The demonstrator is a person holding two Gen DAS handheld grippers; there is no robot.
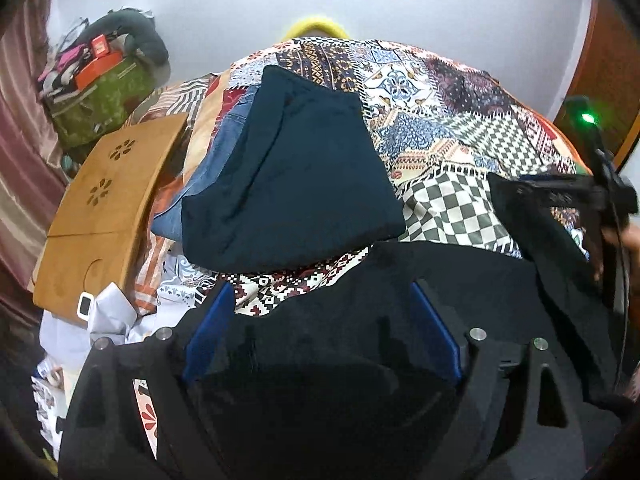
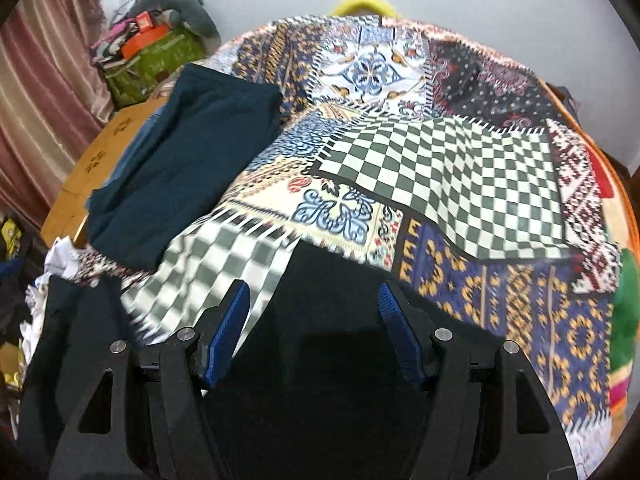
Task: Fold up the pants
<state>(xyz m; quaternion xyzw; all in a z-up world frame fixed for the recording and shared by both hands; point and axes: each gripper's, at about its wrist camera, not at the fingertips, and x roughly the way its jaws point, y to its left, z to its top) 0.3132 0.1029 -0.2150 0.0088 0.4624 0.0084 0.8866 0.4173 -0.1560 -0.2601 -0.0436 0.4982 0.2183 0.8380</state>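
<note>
Black fabric pants hang over the patchwork-covered bed's near edge. Left gripper and right gripper fingers stand spread around cloth, unclenched. Risk: closing shallowly, the fabric slips free.

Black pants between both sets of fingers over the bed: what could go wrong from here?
1. Both sets of fingers stand wide around the black pants, so the cloth may slip out.
2. The folded dark teal pants lie close ahead; a sweep could drag them.
3. Black cloth on black left gripper hides the edges, so a grasp may miss.
</note>
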